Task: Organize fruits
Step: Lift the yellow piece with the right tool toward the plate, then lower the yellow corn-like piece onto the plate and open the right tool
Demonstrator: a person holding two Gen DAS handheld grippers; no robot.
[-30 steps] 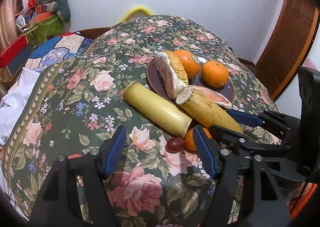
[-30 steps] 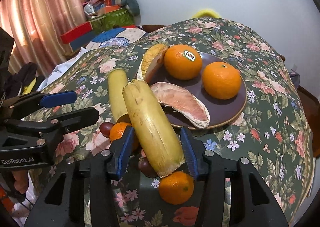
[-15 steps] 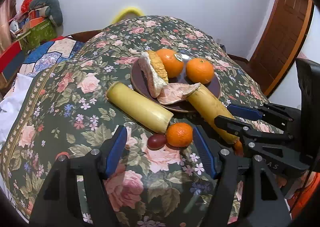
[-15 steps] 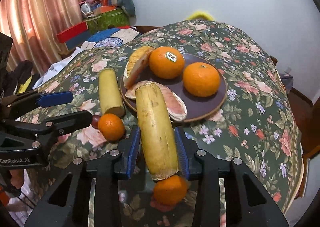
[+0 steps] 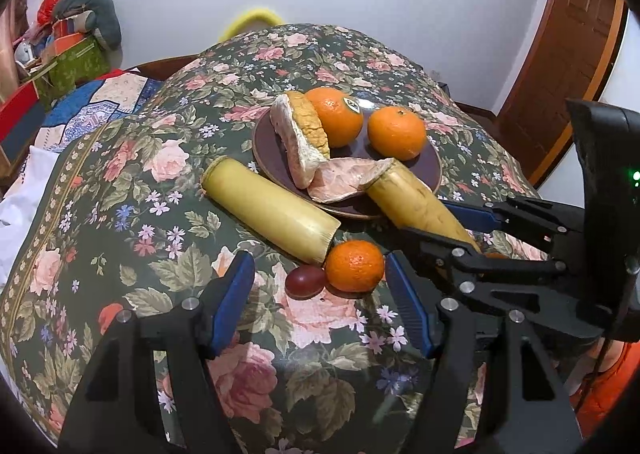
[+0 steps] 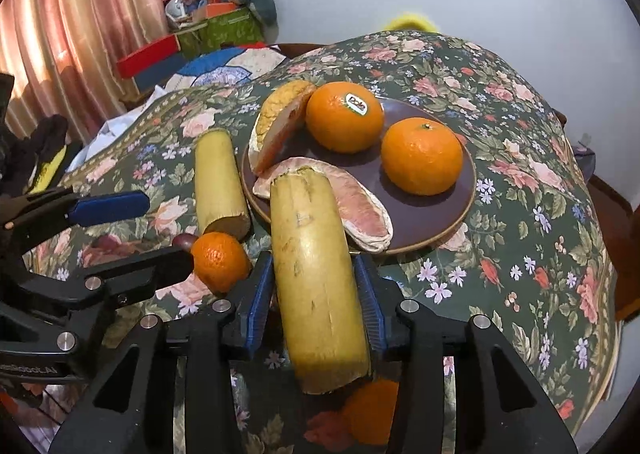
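Step in hand: right gripper (image 6: 316, 290) clamps yellow stalk section (image 6: 316, 270), likely sugarcane, carrying it toward brown plate (image 6: 452, 214). Far end of section overlaps plate rim and pomelo wedge (image 6: 360, 206); whether it rests on wedge is unclear. Next move calls for lowering section onto free plate area, then release. Left gripper (image 5: 320, 302) spread wide, empty; small mandarin (image 5: 354, 265) and grape (image 5: 306, 281) lie just ahead of its fingertips. Second section (image 5: 270, 208) lies on tablecloth (image 5: 120, 214) beside plate.

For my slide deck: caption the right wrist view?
Right claw grips a yellow stalk angled over the plate of oranges and pomelo.
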